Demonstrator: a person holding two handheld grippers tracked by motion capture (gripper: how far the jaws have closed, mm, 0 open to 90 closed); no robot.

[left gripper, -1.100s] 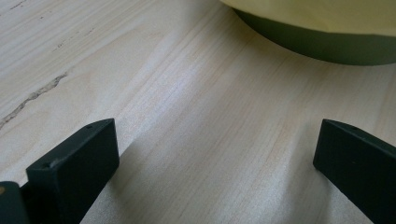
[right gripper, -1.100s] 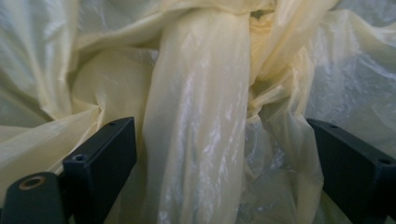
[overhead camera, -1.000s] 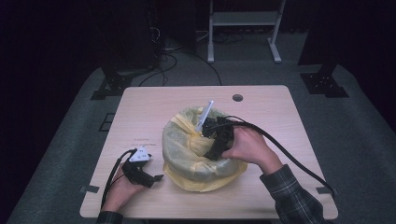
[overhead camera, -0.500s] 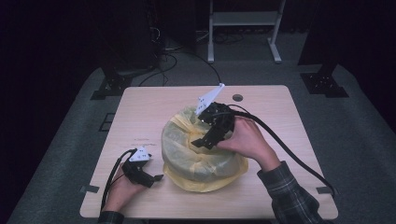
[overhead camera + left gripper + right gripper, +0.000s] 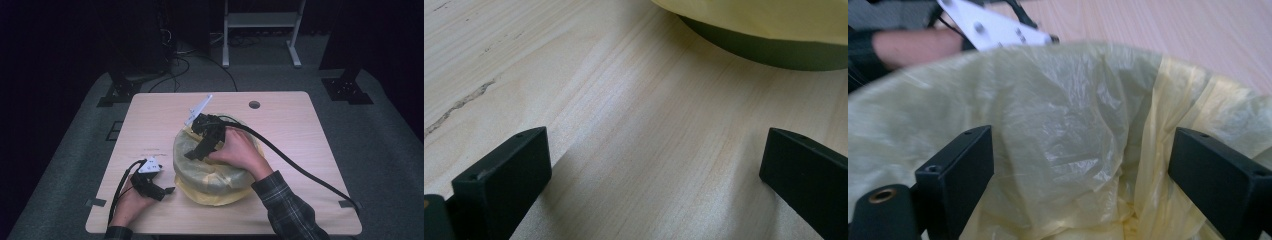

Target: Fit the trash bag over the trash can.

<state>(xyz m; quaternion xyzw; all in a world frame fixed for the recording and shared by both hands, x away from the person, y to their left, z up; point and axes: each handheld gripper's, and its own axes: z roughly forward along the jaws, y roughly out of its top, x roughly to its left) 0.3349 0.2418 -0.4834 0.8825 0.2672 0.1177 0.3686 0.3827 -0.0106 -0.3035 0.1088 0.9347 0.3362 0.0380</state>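
Note:
A round dark green bin lined with a yellow plastic bag stands mid-table, toward the front. My right gripper hovers over the bin's left half, open, its jaws pointing down and to the left. In the right gripper view, the right gripper looks into the crumpled bag lining with nothing between its jaws. My left gripper rests open on the table at the front left, just left of the bin. In the left gripper view, the left gripper straddles bare wood, with the bin's wall ahead.
A thick black cable trails from the right gripper to the table's front right corner. There is a round hole in the tabletop at the back. A white frame and dark stands sit on the floor behind.
My right gripper has risen from the bag's middle and swung left over the bin, turning so that its grey plate points back. The left gripper has stayed put.

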